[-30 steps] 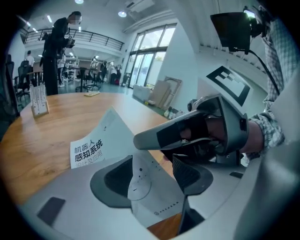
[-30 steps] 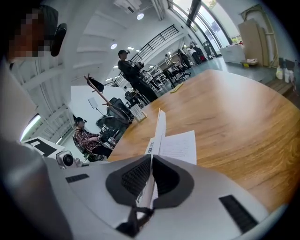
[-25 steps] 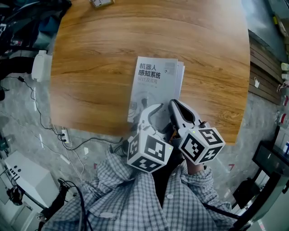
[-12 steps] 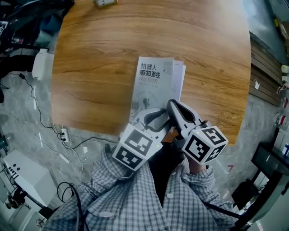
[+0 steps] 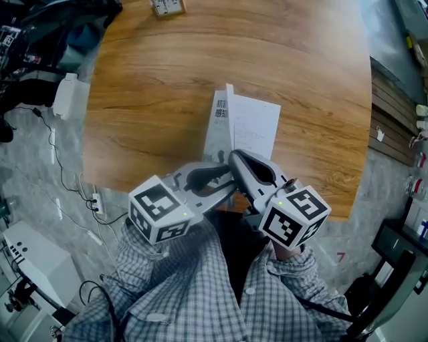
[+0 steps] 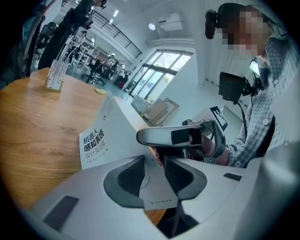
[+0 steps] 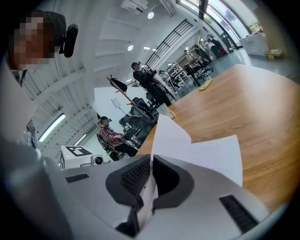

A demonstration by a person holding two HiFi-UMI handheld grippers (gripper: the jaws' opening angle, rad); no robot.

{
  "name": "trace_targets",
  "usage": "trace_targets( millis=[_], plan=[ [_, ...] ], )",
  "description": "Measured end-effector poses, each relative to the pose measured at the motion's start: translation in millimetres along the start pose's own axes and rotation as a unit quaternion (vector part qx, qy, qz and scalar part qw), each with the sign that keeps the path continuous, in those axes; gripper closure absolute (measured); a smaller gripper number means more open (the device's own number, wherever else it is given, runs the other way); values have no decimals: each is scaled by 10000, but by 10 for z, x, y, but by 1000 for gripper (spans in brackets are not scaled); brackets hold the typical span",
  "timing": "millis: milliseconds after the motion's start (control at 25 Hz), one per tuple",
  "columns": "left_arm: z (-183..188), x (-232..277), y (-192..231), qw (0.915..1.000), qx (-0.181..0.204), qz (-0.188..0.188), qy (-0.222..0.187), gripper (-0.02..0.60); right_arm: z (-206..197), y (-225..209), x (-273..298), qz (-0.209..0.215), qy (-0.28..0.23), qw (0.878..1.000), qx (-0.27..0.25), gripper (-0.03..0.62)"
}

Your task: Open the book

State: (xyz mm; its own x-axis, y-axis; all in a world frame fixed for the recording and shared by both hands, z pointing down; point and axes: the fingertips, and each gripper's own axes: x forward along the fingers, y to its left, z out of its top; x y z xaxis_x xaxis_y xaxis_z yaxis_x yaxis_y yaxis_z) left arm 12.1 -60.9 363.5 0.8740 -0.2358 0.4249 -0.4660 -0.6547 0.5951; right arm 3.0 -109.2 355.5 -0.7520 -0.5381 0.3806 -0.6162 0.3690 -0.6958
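Note:
The book lies on the wooden table point(image 5: 154, 87) with its grey cover point(image 5: 221, 123) raised almost upright and a white inner page point(image 5: 257, 123) showing to its right. My right gripper point(image 5: 234, 159) is shut on the cover's near edge; in the right gripper view the thin sheet runs up from between the pads point(image 7: 151, 168). My left gripper point(image 5: 229, 185) comes in from the left. Its jaws have just been closing, with the cover's lower edge point(image 6: 157, 199) between them point(image 6: 154, 164) and a gap still showing. The title side point(image 6: 93, 143) faces the left gripper.
A small card stand point(image 5: 167, 7) sits at the table's far edge. A white adapter point(image 5: 67, 97) and cables point(image 5: 67, 180) lie off the left side. The near table edge point(image 5: 334, 214) is just under my hands. People and desks fill the background of the right gripper view.
The cover has gone from lying flat to standing up, baring a white page. Both grippers rose; the left one swung out leftward and rolled, its jaws narrower.

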Motion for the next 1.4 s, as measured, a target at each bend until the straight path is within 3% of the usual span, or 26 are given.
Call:
trace_targets(
  millis=[240, 440, 640, 920, 1200, 1400],
  plan=[
    [18, -354, 104, 9997, -8, -88, -236, 445, -36, 318, 261, 335, 103, 9993, -137, 566],
    [-50, -601, 276, 9997, -101, 9, -203, 446, -156, 514, 550, 657, 296, 9972, -214, 566],
    [-156, -785, 499, 9994, -112, 323, -100, 446, -271, 599, 836, 951, 426, 9941, -286, 566],
    [-291, -1024, 890, 9953, -551, 762, -238, 446, -441, 645, 1237, 1071, 690, 9910, -407, 574],
    [-569, -1228, 1333, 9843, -959, 1473, -171, 446, -629, 789, 1546, 1351, 890, 9852, -558, 574],
    [-762, -1368, 1692, 9669, -1491, 2034, -389, 446, -677, 883, 1722, 1558, 845, 9830, -484, 574]
  ],
)
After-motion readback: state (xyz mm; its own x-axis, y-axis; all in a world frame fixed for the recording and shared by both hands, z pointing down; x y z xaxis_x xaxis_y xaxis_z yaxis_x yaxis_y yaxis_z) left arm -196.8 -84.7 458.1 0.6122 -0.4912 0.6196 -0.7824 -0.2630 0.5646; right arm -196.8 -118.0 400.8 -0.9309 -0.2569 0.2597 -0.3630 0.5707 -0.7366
